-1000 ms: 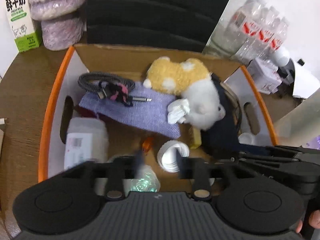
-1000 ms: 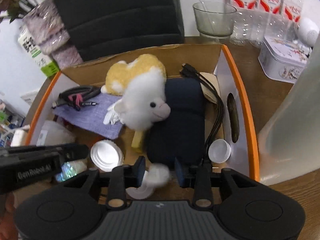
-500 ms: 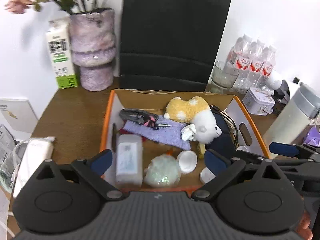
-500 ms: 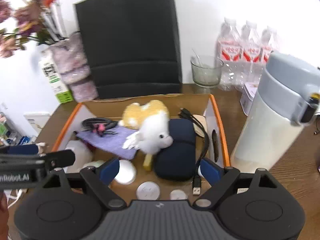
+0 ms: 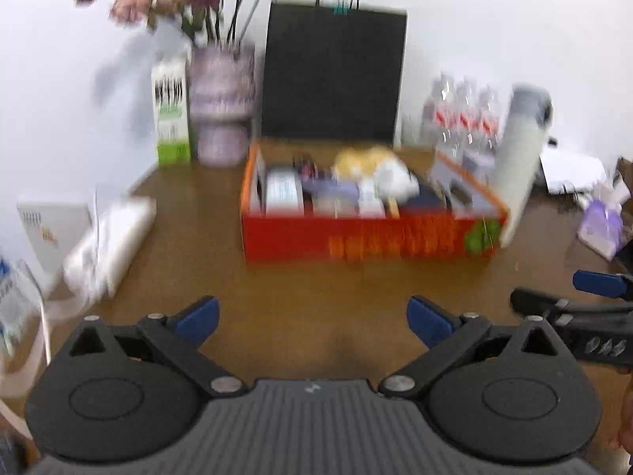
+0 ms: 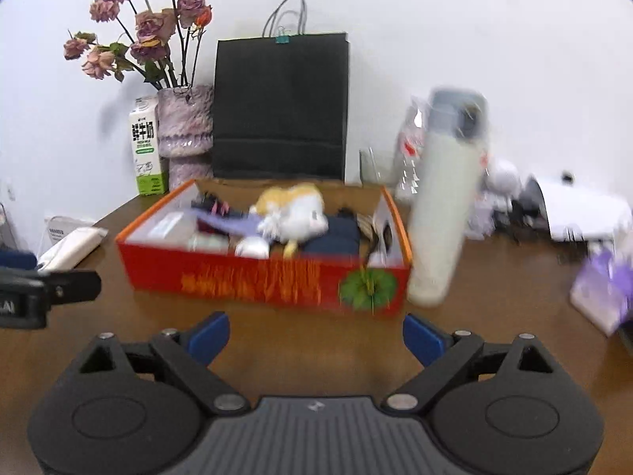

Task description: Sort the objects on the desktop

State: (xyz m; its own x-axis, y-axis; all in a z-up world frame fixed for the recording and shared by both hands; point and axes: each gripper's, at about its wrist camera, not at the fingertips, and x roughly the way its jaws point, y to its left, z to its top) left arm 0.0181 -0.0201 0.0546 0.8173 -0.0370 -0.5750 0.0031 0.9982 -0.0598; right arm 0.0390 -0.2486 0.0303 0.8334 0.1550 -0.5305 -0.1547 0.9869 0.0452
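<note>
The left gripper [image 5: 312, 316] has its two blue tips wide apart and holds nothing. The right gripper [image 6: 315, 334] is the same: tips far apart, nothing between them. A second ago both were low over the box, with their tips close together above the small white lids. Half a second ago the tips were spread and the grippers were lifting away. Now both have pulled well back and sit above the bare table [image 6: 316, 340], with the box [image 6: 261, 277] well ahead of them. In the right view the box is ahead and a bit to the left; in the left view it is ahead and a bit to the right. The box is full: a toy [image 6: 294, 213], a purple cloth [image 6: 227, 223], a dark pouch [image 6: 336, 235] and a white lid [image 6: 252, 246] all lie inside it. Just right of the box stands a tall flask [image 6: 443, 206]. Behind the box are a black bag [image 6: 281, 107], a vase [image 6: 186, 122] and a milk carton [image 6: 146, 146]. The left view is blurry, so small things are hard to tell. It looks like the last things were dropped in, and the sorting seems done or almost done.
</note>
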